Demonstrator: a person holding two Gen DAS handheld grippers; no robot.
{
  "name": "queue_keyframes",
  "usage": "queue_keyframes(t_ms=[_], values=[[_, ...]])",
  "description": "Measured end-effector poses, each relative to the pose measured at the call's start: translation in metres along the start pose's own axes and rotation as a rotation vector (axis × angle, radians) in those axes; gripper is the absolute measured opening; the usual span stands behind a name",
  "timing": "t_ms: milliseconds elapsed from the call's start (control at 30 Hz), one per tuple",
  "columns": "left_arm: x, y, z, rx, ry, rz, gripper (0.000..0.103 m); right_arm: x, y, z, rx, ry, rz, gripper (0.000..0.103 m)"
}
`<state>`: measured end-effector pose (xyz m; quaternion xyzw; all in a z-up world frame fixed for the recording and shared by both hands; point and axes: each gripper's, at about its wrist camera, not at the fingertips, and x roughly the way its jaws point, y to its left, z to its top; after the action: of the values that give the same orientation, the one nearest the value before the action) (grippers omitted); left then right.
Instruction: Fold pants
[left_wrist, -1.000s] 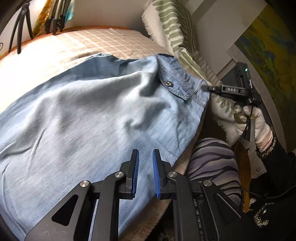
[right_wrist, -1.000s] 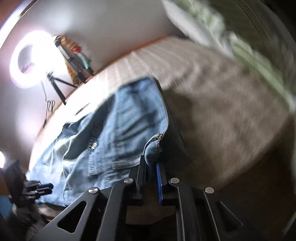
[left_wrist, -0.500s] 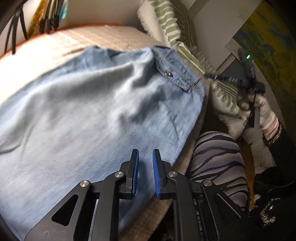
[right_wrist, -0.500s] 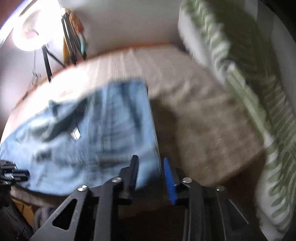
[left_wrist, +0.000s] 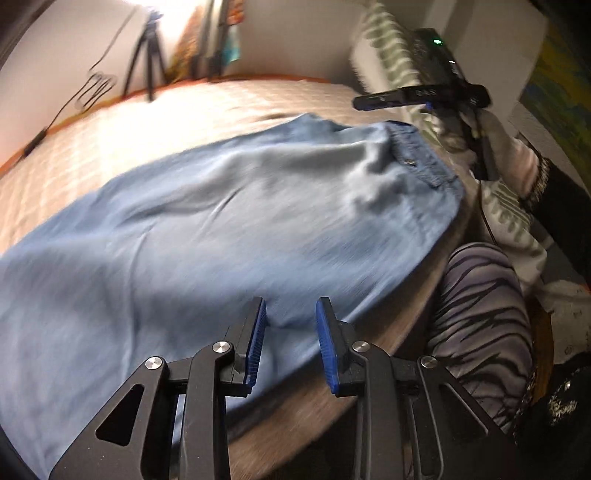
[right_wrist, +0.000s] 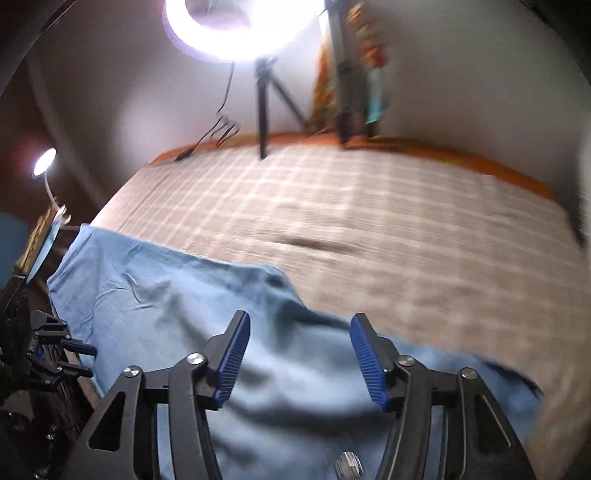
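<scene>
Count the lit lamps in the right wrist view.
2: a ring light on a tripod at the wall behind the bed, and a small lamp at the far left. Others may lie outside the frame.

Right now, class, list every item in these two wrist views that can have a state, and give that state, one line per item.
Light blue denim pants: spread flat on the bed, wrinkled, held by neither gripper.
Left gripper: open, empty, above the pants' near edge.
Right gripper: open wide, empty, over the pants.
White ring light: switched on.
Small round lamp: switched on.
Beige checked bedcover: lying smooth.
</scene>
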<state>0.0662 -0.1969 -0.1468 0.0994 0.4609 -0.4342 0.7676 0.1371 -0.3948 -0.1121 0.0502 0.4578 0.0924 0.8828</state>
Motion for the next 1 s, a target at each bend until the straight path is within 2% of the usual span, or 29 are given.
queue_keyframes(t_ms=[133,167,233,267,300,400,467,567,600,633,733,867,900,933,1000], values=[[-0.003,0.015,-0.014,-0.050,0.012,0.028,0.026,0.040,0.004,0.012,0.000,0.073,0.045,0.060],[-0.003,0.018,-0.016,-0.059,0.010,0.028,0.026,0.046,0.004,0.013,0.002,0.086,0.058,0.057],[-0.005,0.020,-0.018,-0.067,0.007,0.021,0.026,0.055,0.004,0.016,0.002,0.102,0.076,0.016],[-0.005,0.022,-0.018,-0.070,0.006,0.016,0.026,0.058,0.005,0.016,0.003,0.107,0.063,0.012],[-0.004,0.022,-0.018,-0.070,0.007,0.015,0.026,0.057,0.006,0.017,-0.010,0.102,0.042,0.002],[-0.003,0.021,-0.019,-0.060,0.007,0.017,0.026,0.053,0.008,0.028,-0.061,0.077,-0.028,0.000],[-0.003,0.020,-0.020,-0.057,0.004,0.013,0.026,0.059,0.002,0.036,-0.044,0.074,-0.072,0.000],[-0.004,0.022,-0.021,-0.069,0.002,0.002,0.026,0.074,-0.001,0.036,-0.038,0.124,-0.068,0.001],[-0.004,0.023,-0.021,-0.070,0.002,0.002,0.026,0.074,-0.001,0.036,-0.037,0.129,-0.085,0.006],[-0.004,0.023,-0.021,-0.067,0.004,0.003,0.026,0.065,-0.003,0.035,-0.025,0.105,-0.093,0.021],[-0.004,0.023,-0.020,-0.060,0.006,0.003,0.026,0.016,-0.020,0.026,0.041,-0.010,-0.096,0.054],[-0.004,0.026,-0.019,-0.079,-0.002,-0.011,0.026,-0.050,-0.065,-0.009,0.174,-0.113,-0.192,0.073],[-0.004,0.026,-0.020,-0.080,-0.004,-0.011,0.026,-0.065,-0.090,-0.024,0.236,-0.130,-0.222,0.082],[-0.004,0.026,-0.020,-0.079,-0.004,-0.011,0.026,-0.071,-0.106,-0.032,0.277,-0.137,-0.225,0.085],[-0.004,0.025,-0.020,-0.077,-0.006,-0.010,0.026,-0.082,-0.145,-0.060,0.400,-0.143,-0.228,0.085]])
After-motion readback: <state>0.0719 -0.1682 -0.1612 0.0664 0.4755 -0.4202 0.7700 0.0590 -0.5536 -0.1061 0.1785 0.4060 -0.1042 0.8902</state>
